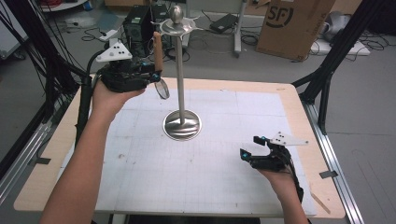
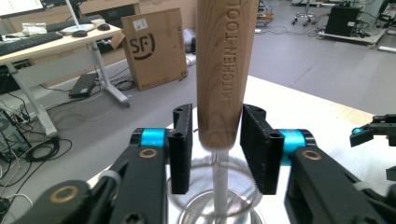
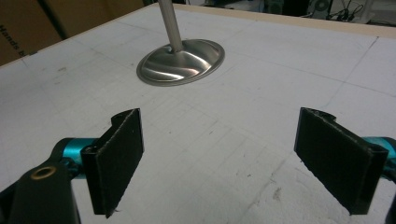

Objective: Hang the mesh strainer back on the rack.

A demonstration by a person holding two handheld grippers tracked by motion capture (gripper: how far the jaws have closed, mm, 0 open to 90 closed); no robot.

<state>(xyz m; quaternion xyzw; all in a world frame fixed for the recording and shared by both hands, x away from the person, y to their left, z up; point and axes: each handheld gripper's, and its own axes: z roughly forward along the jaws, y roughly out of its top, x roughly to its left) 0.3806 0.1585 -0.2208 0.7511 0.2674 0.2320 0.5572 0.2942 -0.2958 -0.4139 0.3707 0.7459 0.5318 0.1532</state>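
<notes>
Progress check: the wooden-handled whisk with the wire loop head (image 1: 159, 65) hangs from a hook of the tall shiny steel utensil stand (image 1: 181, 123) near the desk's far edge, so I'd say hanging is done and only letting go and backing away is left. My left gripper (image 2: 217, 149) has its jaws slack, handle between them, pads just off the wood. My right gripper (image 3: 236, 161) sits wide and empty near the right near corner.

A wooden handle (image 2: 220, 70) stamped KITCHEN TOOL stands upright between the left gripper (image 2: 217, 149)'s pads (image 2: 256, 149), small gaps on both sides. Below it a wire loop (image 2: 196, 200) circles a metal post (image 2: 220, 186). A box (image 2: 154, 46) sits beyond, left.
</notes>
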